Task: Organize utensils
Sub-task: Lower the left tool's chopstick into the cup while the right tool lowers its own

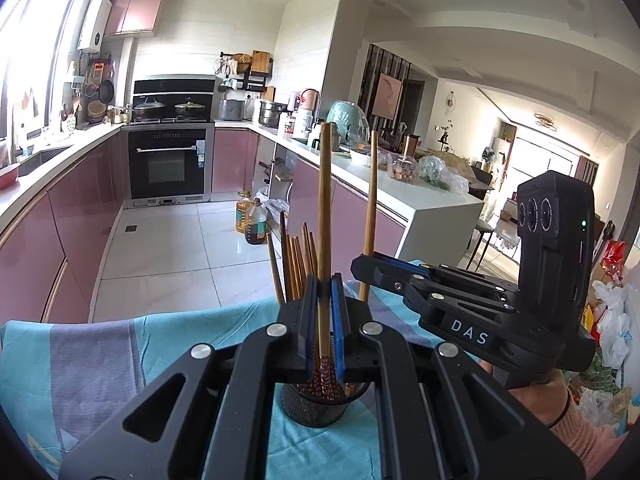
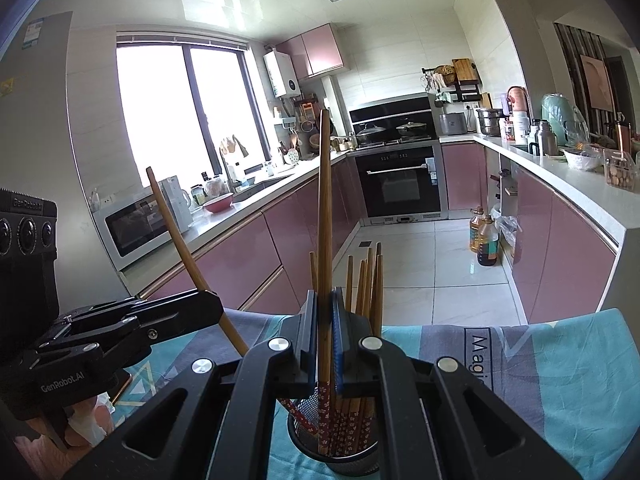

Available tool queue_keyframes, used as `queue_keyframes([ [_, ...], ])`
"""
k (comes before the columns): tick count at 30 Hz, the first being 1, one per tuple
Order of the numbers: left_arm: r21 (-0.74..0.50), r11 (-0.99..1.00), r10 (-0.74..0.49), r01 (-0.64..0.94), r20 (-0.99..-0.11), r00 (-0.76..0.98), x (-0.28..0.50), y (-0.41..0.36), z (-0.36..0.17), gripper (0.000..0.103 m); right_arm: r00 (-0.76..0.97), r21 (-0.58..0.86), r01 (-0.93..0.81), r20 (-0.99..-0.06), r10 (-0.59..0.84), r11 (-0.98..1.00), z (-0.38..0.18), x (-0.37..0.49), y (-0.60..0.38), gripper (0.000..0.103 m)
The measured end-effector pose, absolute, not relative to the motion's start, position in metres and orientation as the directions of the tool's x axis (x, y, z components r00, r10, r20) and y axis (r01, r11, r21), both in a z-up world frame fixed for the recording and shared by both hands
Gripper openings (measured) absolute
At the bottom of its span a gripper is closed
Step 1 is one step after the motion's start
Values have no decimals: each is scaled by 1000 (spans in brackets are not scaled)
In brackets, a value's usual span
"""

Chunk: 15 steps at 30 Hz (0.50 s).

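Looking past my two tools, I see a long kitchen: pale glossy floor tiles (image 1: 168,248), pink flat-fronted cabinets (image 2: 240,256) under white worktops, a black built-in oven (image 1: 168,162) at the far end with two lidded pots above it, and a bright window (image 2: 188,108) on one side. A white microwave (image 2: 132,228) sits on that worktop, and two amber oil bottles (image 2: 484,240) stand on the floor.

Nearer, the counter under my hands is draped in a soft woven cloth (image 1: 120,344) of turquoise and grey blocks, slightly rumpled, with printed letters at one edge.

On the cloth stands a round black mesh holder (image 2: 352,460), its wall finely perforated. It holds a bundle of slim wooden chopsticks (image 2: 366,280), bare tan wood on top and red with small white flowers at their lower ends.

My left gripper (image 1: 325,320), matte black with blue pads and silver pivot pins, has its jaws pressed onto one chopstick (image 1: 325,208), upright, its flowered end down in the holder. My right gripper (image 2: 325,332), built the same, has its jaws pinching a second chopstick (image 2: 325,200), also standing over the holder, its patterned end dipping among the others. A hand with a pink knitted cuff (image 1: 580,432) grips the right tool.
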<state>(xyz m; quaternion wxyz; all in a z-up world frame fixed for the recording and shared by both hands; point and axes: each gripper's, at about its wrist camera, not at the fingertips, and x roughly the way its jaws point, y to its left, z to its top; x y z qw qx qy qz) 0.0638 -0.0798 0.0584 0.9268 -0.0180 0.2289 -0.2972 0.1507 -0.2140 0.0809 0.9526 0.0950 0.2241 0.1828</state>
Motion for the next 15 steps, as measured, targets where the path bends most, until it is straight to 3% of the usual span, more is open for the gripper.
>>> queue_keyframes([
  [15,-160,826,-549,541,-446,707,73,-78,66,7,831,265,-291,-405,380,919,73,156,-213,6],
])
